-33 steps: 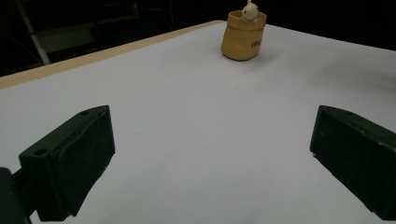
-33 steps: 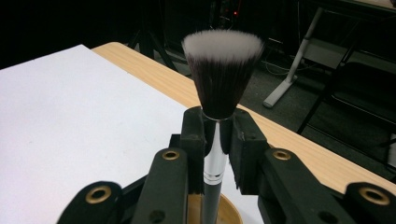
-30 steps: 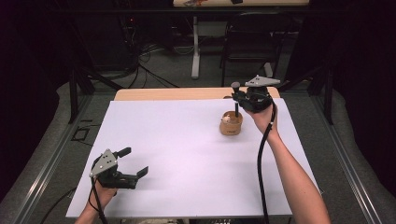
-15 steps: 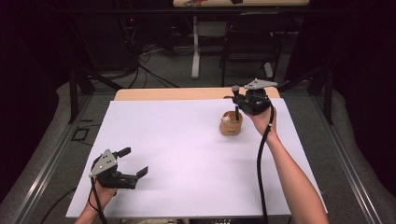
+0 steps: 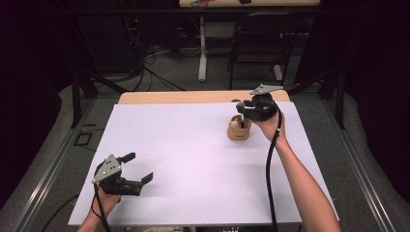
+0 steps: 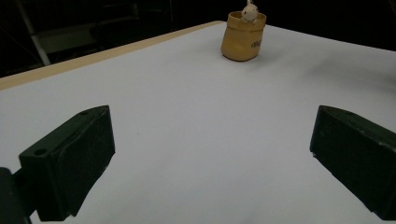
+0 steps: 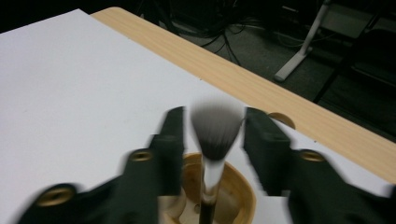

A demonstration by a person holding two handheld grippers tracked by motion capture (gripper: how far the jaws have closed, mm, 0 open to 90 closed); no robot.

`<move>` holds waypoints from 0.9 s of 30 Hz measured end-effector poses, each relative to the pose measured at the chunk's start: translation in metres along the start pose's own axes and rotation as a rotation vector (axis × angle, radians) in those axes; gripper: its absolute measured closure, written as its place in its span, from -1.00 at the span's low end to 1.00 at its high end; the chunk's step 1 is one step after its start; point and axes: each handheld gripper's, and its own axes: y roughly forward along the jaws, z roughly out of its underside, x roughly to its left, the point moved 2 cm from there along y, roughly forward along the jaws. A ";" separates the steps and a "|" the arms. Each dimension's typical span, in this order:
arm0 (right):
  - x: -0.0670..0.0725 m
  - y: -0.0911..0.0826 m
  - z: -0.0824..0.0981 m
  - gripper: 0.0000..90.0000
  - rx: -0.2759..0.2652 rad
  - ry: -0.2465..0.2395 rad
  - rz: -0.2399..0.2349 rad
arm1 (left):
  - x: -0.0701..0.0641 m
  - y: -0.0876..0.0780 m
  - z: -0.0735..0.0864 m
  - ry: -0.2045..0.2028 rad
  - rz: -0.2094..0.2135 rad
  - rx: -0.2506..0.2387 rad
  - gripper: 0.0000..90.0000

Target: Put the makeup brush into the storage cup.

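Note:
A tan cup [image 5: 239,132] stands on the white table cover at the back right. A makeup brush [image 7: 215,135] with dark, pale-tipped bristles stands upright in it. My right gripper [image 5: 241,107] hovers just over the cup, and its jaws have just been opening. The brush sits between them with a gap on each side, free of the pads. In the right gripper view the cup's rim [image 7: 243,186] lies below my right gripper [image 7: 212,122]. My left gripper [image 5: 139,167] rests open at the front left with nothing in it. In the left gripper view the cup [image 6: 243,39] is far ahead.
The white cover [image 5: 193,145] spans the table, leaving a strip of wooden table edge [image 5: 193,96] at the back. A black chair [image 5: 261,43] and cables stand on the floor beyond. The right gripper's cable [image 5: 269,164] hangs along the forearm.
The right gripper has sunk slightly toward the cup and its jaws have parted from the brush. The left gripper has not moved.

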 end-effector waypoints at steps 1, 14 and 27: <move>0.000 0.000 0.001 0.01 0.009 0.011 -0.007 | 0.000 0.000 0.000 -0.001 -0.001 -0.001 -1.00; 0.003 -0.013 0.013 -0.93 -0.008 0.024 -0.071 | 0.000 0.000 0.000 -0.001 0.002 -0.004 -1.00; 0.023 -0.045 0.032 -1.00 -0.076 -0.048 -0.129 | 0.000 -0.001 0.000 -0.007 -0.002 -0.005 -1.00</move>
